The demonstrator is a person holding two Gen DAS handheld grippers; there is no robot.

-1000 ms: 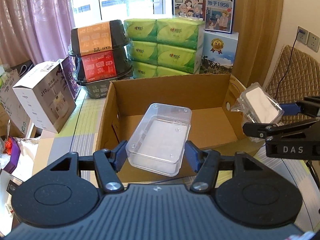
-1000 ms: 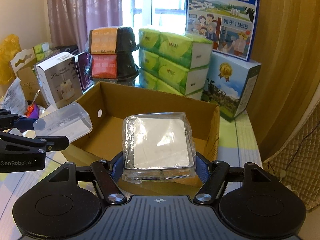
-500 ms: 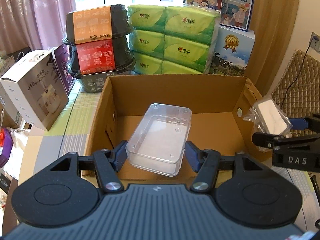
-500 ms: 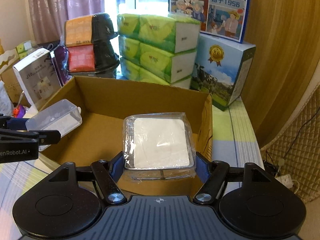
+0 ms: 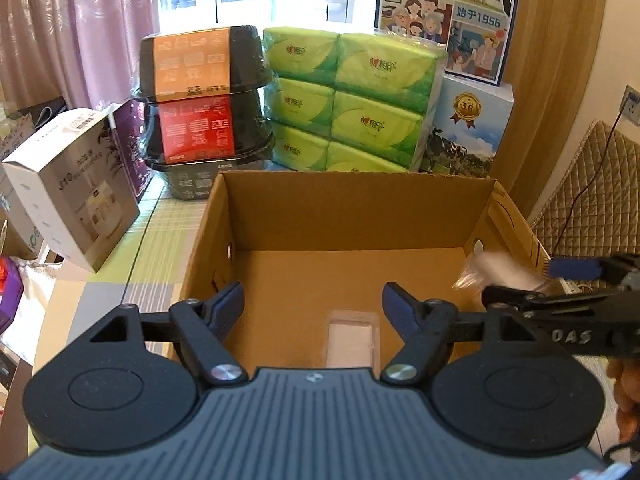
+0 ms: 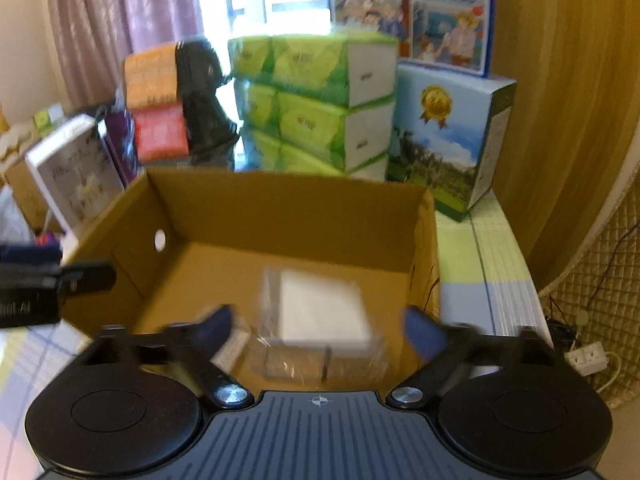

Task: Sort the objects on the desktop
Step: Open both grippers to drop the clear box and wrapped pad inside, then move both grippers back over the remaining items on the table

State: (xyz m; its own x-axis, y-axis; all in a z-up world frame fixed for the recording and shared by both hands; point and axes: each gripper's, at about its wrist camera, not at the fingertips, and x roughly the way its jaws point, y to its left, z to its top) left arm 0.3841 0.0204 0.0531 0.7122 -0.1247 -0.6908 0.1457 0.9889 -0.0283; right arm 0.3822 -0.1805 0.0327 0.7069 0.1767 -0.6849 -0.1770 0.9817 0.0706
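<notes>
A: Where are the items found?

B: The clear tub (image 5: 353,338) is seen on the box (image 5: 356,216) floor, just below the wide-open left hand-held gripper (image 5: 313,305), long axis running away.

A: And the right hand-held gripper (image 6: 318,330)?

B: Spread wide; the wrapped pack (image 6: 320,312) beneath it is blurred, so contact cannot be judged.
</notes>
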